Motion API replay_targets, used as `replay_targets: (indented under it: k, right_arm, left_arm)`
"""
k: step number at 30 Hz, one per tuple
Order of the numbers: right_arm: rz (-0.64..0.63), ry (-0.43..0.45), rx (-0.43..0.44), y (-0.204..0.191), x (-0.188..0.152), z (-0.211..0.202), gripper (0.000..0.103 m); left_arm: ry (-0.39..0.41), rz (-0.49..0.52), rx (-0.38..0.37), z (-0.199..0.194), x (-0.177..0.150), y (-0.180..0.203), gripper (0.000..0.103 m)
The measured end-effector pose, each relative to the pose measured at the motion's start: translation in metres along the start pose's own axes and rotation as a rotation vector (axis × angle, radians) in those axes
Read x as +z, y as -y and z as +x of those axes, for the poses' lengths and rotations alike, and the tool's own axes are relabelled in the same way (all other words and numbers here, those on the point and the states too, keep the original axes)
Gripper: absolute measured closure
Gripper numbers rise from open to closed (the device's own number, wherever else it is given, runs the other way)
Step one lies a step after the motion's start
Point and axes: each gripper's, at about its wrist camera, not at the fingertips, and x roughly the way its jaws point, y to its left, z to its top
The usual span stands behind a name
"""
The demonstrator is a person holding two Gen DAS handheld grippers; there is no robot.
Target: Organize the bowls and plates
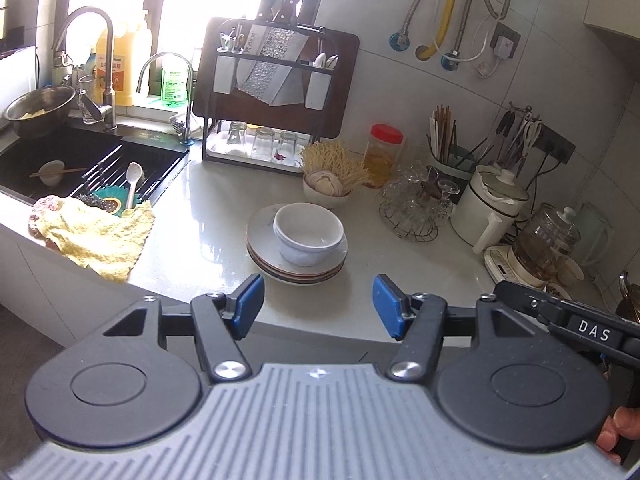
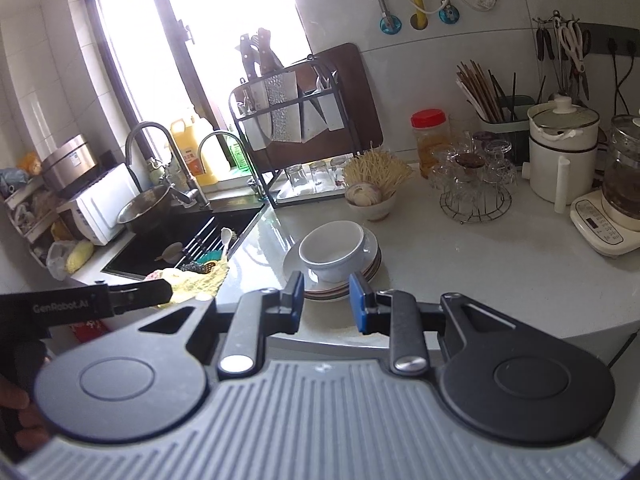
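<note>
Two nested white bowls [image 1: 308, 234] sit on a stack of several plates [image 1: 264, 256] on the white counter, near its front edge. The bowls [image 2: 334, 250] and plates [image 2: 370, 258] also show in the right wrist view. My left gripper [image 1: 318, 306] is open and empty, held just short of the stack over the counter's edge. My right gripper [image 2: 326, 300] is open and empty, a little in front of the plates. The right gripper's body [image 1: 568, 320] shows at the right of the left wrist view.
A black sink [image 1: 80, 168] with a small bowl, chopsticks and spoon lies to the left, a yellow cloth [image 1: 100, 236] at its corner. Behind the stack stand a bowl of garlic [image 1: 326, 188], knife rack [image 1: 276, 92], glasses, red-lidded jar [image 1: 382, 154], glass cups on a wire stand [image 1: 416, 204], and kettles [image 1: 494, 204].
</note>
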Motion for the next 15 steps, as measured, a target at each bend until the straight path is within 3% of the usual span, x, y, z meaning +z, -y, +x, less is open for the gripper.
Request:
replay_targets:
  k: [1,4,12,15]
  right_arm:
    - [0.006,-0.005,-0.002,-0.001,-0.001,0.0,0.074]
    - [0.004,0.006,0.003,0.0,-0.001,-0.003,0.048]
    - [-0.023,0.048,-0.021,0.003,0.005,-0.016,0.048]
    - [-0.025,0.049,-0.024,0.002,0.002,-0.017,0.04]
  left_arm:
    - [-0.001,-0.004,0.001,-0.001,0.0,-0.001,0.036]
    - [0.013,-0.019,0.015,-0.004,0.002,-0.001,0.026]
    - [0.021,0.008,0.055,-0.011,0.005,-0.001,0.01]
    - [0.009,0.029,0.052,-0.013,0.003,-0.001,0.008]
